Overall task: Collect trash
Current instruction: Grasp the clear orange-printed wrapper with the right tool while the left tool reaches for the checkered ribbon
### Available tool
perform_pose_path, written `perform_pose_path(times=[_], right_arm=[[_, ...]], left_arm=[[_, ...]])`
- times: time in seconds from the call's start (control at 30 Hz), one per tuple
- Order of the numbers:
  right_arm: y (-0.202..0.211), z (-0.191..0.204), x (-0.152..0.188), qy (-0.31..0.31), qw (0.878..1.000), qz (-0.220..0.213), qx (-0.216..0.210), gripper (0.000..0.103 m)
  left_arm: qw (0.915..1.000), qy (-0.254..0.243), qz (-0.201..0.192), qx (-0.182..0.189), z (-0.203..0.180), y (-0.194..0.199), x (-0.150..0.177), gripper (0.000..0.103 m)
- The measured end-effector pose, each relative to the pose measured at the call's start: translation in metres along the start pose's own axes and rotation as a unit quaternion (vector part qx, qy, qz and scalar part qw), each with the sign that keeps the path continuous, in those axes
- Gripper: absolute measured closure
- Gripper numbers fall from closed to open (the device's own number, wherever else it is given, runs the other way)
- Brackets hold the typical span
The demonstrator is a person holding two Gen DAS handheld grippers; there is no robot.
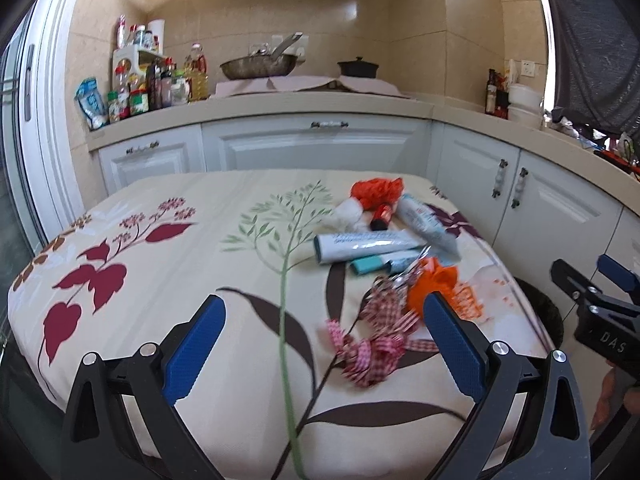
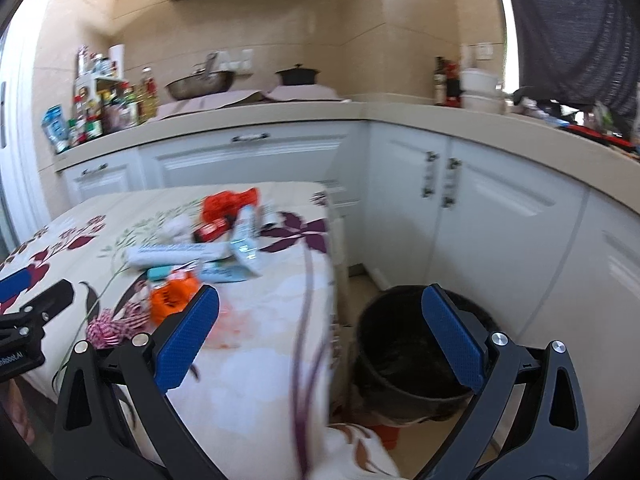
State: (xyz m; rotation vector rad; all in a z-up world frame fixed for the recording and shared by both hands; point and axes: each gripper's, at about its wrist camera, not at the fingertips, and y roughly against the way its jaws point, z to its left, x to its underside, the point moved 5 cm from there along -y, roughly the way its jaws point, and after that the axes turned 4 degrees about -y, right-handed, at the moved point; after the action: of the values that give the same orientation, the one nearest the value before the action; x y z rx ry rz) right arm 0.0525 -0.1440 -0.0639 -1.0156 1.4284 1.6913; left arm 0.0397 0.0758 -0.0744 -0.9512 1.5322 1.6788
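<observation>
Oddly, the black bin [image 2: 416, 344] looks blurred, its contents perhaps indistinct.

Bin [image 2: 416, 344] base hidden behind blurred tablecloth [image 2: 264, 352]

The left and near stretch of the cloth-covered table [image 1: 160, 280] lies bare, giving open passage up to its left edge. Toward the right edge a heap blocks the way: tubes [image 1: 364, 246], orange wrappers [image 1: 434, 286] and a checked ribbon [image 1: 372, 344] (some touching, some overlapping). Beyond the table's right edge, the floor gap to the white cabinets [image 2: 480, 216] is filled by the black bin [image 2: 420, 344], its mouth open.
</observation>
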Motion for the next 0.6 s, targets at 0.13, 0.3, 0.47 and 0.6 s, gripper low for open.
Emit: perform_pose_path(times=[0.13,0.3,0.47,0.6], right_arm=[[-0.016,0.02,0.008,0.01,1.0,0.014,-0.019,0.006],[-0.039,0.032,0.017,0.012,0.998,0.059,-0.038,0.028],[-0.05,0.035,0.023,0.011,0.995,0.086,-0.051,0.041],[-0.056,0.04,0.03,0.019,0.991,0.11,-0.072,0.071]], left_arm=[[0.9999,-0.002,0.004,-0.01,0.006,-0.005,0.007,0.007],[0.9998,0.007,0.013,-0.011,0.014,-0.012,0.013,0.007],[0.9999,0.01,0.01,0.001,0.012,-0.012,0.013,0.007],[0.9999,0.002,0.008,0.011,0.004,-0.012,0.014,0.007]])
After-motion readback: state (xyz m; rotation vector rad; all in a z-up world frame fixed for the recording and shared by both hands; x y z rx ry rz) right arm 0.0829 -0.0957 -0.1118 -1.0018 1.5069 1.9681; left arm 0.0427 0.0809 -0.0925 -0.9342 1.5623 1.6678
